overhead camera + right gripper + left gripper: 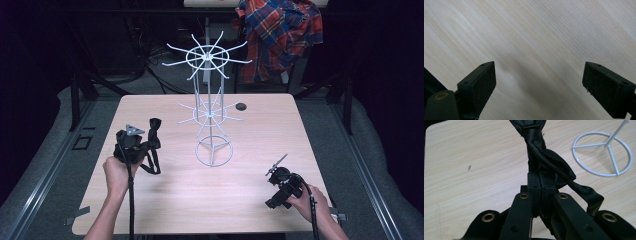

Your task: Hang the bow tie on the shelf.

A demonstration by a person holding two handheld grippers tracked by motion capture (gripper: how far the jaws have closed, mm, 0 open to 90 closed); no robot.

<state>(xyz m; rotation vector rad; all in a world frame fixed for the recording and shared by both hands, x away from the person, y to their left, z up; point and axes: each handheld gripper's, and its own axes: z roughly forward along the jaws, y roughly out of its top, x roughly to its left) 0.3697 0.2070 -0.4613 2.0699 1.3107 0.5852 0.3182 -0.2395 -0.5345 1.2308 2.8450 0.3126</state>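
- The left tongs (540, 192) are pressed together on a black bow tie (549, 162), pinching it near its knot.
- From the left gripper view, the bow tie's glossy fabric and thin strap rise past the jaw tips, and one strap end loops down to the right.
- In the high view, the left tongs (145, 145) sit over the left part of the desk (165, 200), held by the person's left hand (117, 172), with the bow tie (153, 142) standing up and trailing from them.
- The right tongs (539, 82) are spread wide apart, holding nothing, above bare pale wood.
- In the high view, the right tongs (276, 167) are near the desk's front right, held by the right hand (312, 202).
- A white wire display stand (212, 107) with two tiers of hooked arms and a ring base stands mid-desk, between the two tongs.
- A plaid shirt (277, 35) hangs beyond the desk's far edge.
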